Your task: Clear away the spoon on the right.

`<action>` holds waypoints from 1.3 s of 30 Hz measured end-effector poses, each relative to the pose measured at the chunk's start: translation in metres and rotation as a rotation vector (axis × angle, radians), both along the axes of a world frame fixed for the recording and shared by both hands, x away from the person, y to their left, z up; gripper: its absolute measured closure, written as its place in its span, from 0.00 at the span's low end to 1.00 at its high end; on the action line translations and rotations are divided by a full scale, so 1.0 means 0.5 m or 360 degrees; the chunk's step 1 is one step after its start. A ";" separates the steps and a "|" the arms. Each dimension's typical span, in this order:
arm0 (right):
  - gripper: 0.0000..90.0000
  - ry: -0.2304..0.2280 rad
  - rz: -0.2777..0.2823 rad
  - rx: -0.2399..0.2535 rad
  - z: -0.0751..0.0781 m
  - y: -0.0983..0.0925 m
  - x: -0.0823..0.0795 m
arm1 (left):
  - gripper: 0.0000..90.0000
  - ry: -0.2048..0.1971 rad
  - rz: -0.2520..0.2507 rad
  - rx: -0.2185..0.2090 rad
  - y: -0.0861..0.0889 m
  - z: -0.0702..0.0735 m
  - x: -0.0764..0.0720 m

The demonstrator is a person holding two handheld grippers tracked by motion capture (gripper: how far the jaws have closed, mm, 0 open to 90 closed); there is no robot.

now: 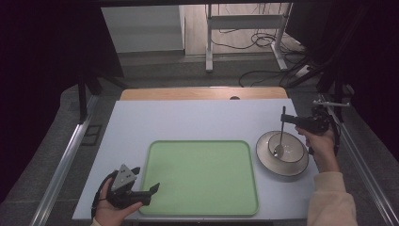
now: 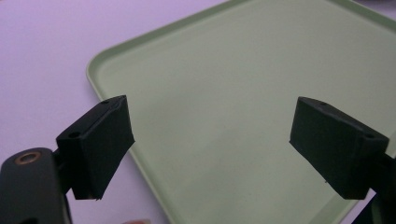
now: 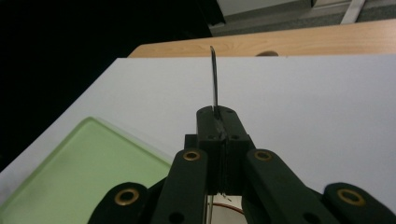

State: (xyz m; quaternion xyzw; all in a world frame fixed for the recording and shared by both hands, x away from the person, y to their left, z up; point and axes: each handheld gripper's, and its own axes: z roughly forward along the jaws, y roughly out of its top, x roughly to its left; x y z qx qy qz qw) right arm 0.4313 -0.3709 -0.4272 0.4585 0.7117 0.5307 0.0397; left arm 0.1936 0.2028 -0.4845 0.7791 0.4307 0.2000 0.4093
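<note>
The spoon (image 1: 281, 134) stands at the right of the high view, long axis near vertical in the frame: its handle end points toward the top of the frame and its bowl end rests low inside the bowl (image 1: 282, 153), touching the bowl's inner floor. The right claw (image 1: 285, 118) is clamped on the upper part of the handle, just below its tip, the hand coming in from the lower right. In the right gripper view the two black jaws meet with the thin handle (image 3: 214, 79) pinched between them; the handle rises straight from the jaw line toward the top centre of the frame, seen edge-on, with a short length showing below the jaws at the bottom centre. The bowl sits on the pale surface (image 1: 197, 120), just beside the right edge of the green tray (image 1: 200, 176). The left claw (image 1: 153, 190) lies at the lower left of the high view, over the tray's lower left corner, jaws apart. In the left gripper view its jaws stand wide with bare tray floor (image 2: 224, 102) between them and nothing gripped.
</note>
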 end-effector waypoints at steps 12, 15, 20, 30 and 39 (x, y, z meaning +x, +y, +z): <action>0.99 -0.0161 0.0013 0.0040 0.059 0.011 -0.039 | 0.14 0.0004 -0.0005 0.0003 -0.002 -0.001 0.001; 0.99 -0.0197 0.0025 0.0057 0.075 0.014 -0.050 | 0.14 0.0006 -0.0006 0.0002 -0.002 -0.002 0.002; 0.99 -0.0235 0.0047 0.0071 0.094 0.020 -0.061 | 0.14 0.0007 -0.0004 0.0004 -0.001 -0.002 0.003; 0.99 -0.0295 0.0107 0.0101 0.120 0.038 -0.082 | 0.14 0.0005 -0.0003 0.0005 -0.001 -0.001 0.002; 0.99 -0.0281 0.0087 0.0074 0.144 0.053 -0.131 | 0.14 0.0004 0.0013 -0.0002 0.001 0.000 0.001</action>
